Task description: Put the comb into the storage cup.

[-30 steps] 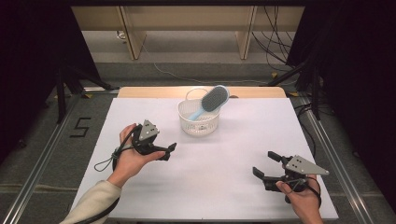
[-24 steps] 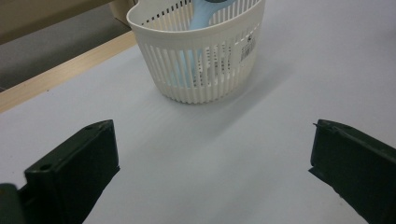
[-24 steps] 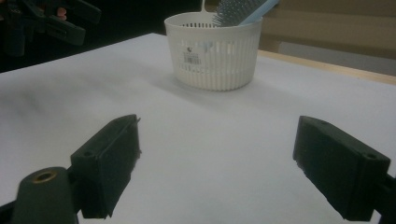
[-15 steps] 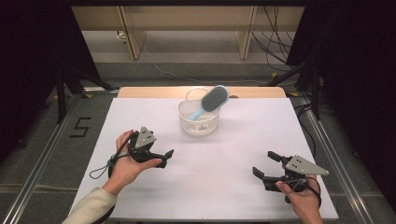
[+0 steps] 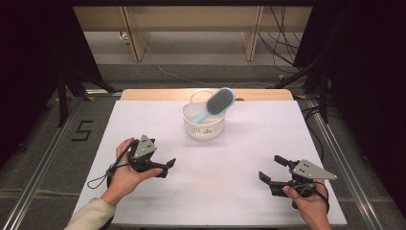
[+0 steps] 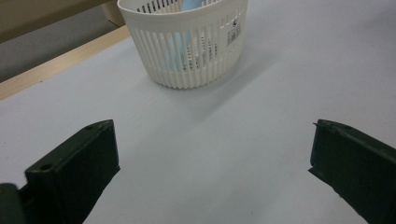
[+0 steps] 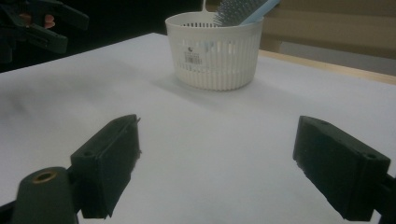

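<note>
1. The hairbrush [image 5: 218, 103] is standing tilted in the white slatted basket [image 5: 205, 125]: its light blue handle is going down inside, and its bristled head is leaning out over the rim toward the tabletop's far right corner.
2. The basket is sitting near the middle of the tabletop's [image 5: 220, 191] far edge, resting on the white cover, with a thin wire handle rising behind it.
3. In the right gripper view the brush head [image 7: 243, 9] is poking up above the basket rim [image 7: 215, 21]; in the left gripper view the blue handle [image 6: 189, 44] is showing through the basket's slats [image 6: 187, 51].
4. You are holding the left gripper [image 5: 165, 165] low over the tabletop toward its left edge, well apart from the basket. Its jaws are standing wide apart with nothing between them.
5. You are holding the right gripper [image 5: 270, 170] near the tabletop's near right corner, also well apart from the basket. Its jaws are likewise spread wide and grasping nothing.
6. Both grippers are pointing inward toward the middle of the tabletop, and a cable [image 5: 103, 177] is looping from the left one beside your left hand [image 5: 125, 175].
</note>
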`<act>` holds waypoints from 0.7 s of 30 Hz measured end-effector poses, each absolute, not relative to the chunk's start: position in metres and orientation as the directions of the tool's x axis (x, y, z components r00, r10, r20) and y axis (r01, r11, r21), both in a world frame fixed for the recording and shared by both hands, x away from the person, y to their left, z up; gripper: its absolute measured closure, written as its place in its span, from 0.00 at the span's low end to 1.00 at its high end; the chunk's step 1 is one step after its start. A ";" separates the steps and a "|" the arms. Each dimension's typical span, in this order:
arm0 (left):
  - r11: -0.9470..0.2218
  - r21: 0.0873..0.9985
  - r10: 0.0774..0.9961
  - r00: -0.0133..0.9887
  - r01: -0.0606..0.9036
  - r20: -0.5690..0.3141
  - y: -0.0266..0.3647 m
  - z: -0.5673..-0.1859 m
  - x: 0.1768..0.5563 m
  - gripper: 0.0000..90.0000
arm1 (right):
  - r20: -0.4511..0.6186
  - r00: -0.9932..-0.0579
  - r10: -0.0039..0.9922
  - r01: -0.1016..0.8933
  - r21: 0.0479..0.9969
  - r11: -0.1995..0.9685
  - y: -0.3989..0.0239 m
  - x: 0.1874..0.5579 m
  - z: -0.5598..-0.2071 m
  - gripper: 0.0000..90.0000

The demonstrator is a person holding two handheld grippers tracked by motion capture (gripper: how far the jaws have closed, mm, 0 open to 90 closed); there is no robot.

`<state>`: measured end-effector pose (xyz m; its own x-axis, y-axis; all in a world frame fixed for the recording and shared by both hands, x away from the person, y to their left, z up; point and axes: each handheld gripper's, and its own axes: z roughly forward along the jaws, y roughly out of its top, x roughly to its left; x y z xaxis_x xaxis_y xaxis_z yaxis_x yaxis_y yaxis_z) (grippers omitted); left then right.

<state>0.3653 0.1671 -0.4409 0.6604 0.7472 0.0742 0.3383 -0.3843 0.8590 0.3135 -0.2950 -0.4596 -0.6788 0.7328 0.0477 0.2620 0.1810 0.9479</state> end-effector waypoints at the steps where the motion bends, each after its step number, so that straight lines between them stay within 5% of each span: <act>1: -0.384 0.859 0.747 0.660 0.338 0.074 0.167 -0.441 0.365 0.01 | 0.048 -0.679 0.733 0.262 0.948 0.181 -0.295 0.313 -0.460 0.17; 21: -0.404 0.848 0.740 0.667 0.343 0.083 0.187 -0.455 0.349 0.01 | 0.050 -0.677 0.734 0.266 0.947 0.180 -0.295 0.313 -0.460 0.17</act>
